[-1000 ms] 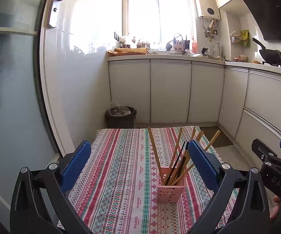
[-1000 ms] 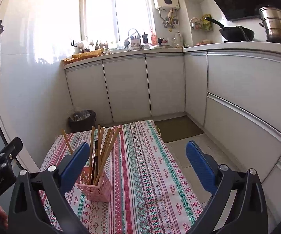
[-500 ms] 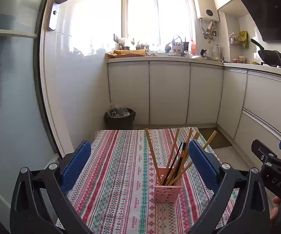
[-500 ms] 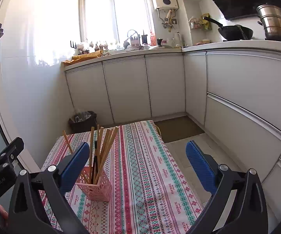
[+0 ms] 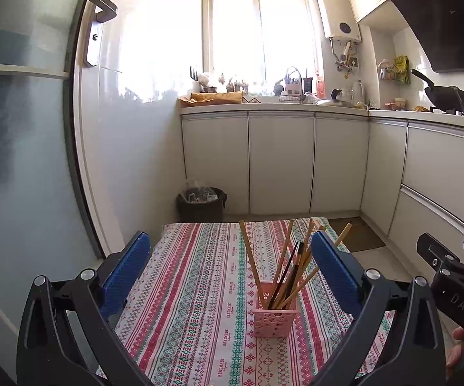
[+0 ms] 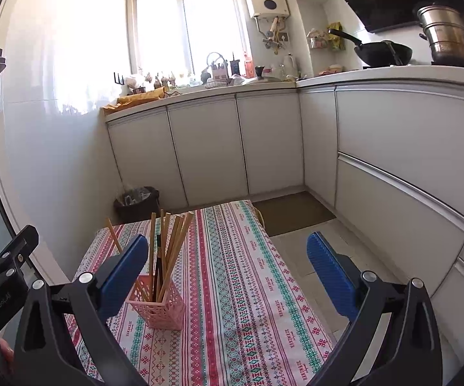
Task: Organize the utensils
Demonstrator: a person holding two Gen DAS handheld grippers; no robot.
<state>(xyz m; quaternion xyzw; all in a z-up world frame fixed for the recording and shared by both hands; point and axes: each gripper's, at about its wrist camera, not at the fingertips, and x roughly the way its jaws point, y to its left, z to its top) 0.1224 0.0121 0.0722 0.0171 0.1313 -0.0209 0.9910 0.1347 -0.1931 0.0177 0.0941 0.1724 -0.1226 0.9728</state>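
Note:
A pink perforated holder point(image 5: 274, 317) stands on the striped tablecloth point(image 5: 199, 289), holding several wooden chopsticks point(image 5: 283, 257) and one dark one, all leaning outward. It also shows in the right wrist view point(image 6: 161, 305), with the chopsticks point(image 6: 170, 241) behind the left finger. My left gripper point(image 5: 230, 257) is open and empty, held above and behind the holder. My right gripper point(image 6: 227, 257) is open and empty, to the right of the holder. The right gripper's body shows at the left wrist view's right edge point(image 5: 454, 283).
The small table's cloth point(image 6: 248, 289) ends near a brown floor mat point(image 6: 293, 212). A dark bin point(image 5: 201, 204) stands by the white cabinets point(image 5: 280, 160). A glass door point(image 5: 22, 160) is on the left. A wok point(image 6: 383, 53) and steel pot point(image 6: 447, 37) sit on the counter.
Both grippers have drawn back and up slightly, so the holder sits farther ahead and more centred in the left view. Both stay open and empty.

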